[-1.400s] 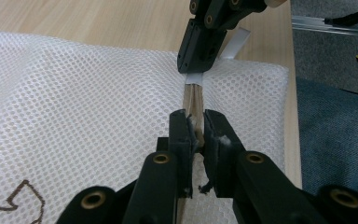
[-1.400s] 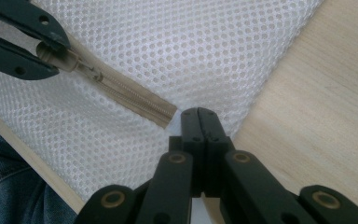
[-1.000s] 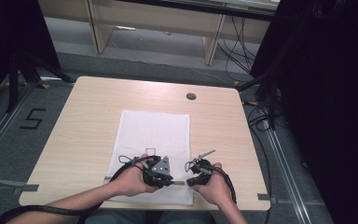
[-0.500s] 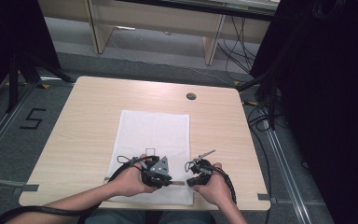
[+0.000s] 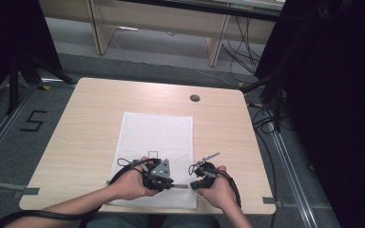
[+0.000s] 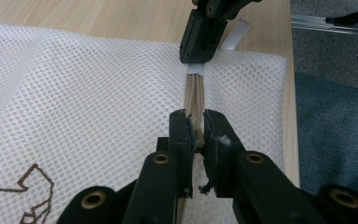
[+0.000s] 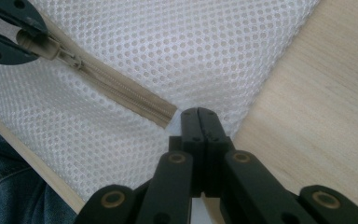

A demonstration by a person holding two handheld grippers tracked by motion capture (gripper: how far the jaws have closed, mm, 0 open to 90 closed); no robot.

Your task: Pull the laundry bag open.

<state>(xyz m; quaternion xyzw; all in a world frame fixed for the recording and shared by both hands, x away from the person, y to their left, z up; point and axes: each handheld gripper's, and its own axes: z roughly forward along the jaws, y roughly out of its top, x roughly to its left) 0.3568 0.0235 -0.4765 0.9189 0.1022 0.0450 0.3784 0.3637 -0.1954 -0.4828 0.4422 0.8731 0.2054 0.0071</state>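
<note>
Left gripper view — zipper pull (image 6: 196,135) half-hidden

The high view is looking forward and down on the wooden table (image 5: 90,118) from above the person's side. Each gripper view is riding close above the white mesh bag (image 6: 88,88), peering along its own jaws; both are sharing the beige zipper (image 7: 121,91) from opposite ends.
</note>
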